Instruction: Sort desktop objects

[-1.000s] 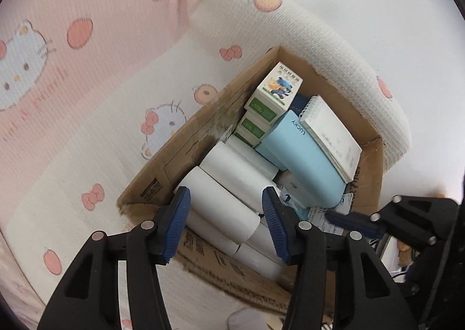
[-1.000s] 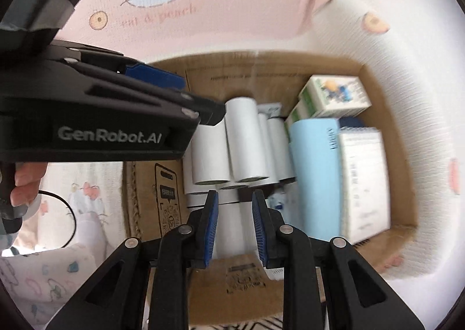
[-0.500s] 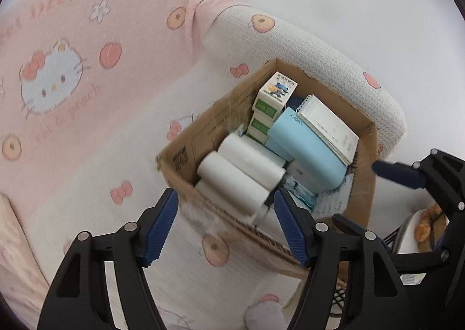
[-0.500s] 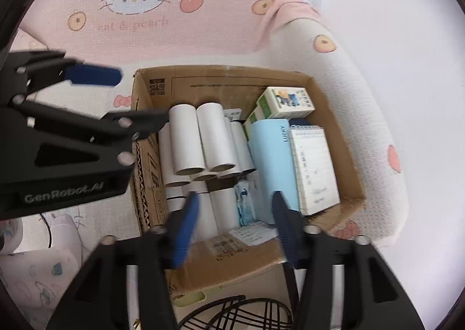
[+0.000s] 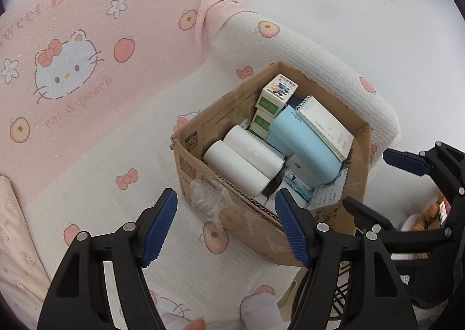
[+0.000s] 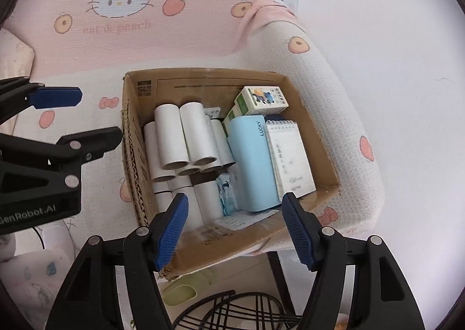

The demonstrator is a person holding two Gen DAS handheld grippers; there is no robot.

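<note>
Cardboard box (image 6: 203, 245) on the sofa seat holds white rolls (image 6: 183, 138), blue case (image 6: 251, 164), notepad (image 6: 290, 155). Your right gripper (image 6: 235, 231) hangs above its near edge, jaws just widened, empty; left gripper (image 5: 225, 226) released, empty, beside its corner.

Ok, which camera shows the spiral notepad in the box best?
The right wrist view: the notepad faces the camera, whole page and spiral visible beside the blue case. The left wrist view shows it smaller, at a slant, its lower edge behind the case.
</note>
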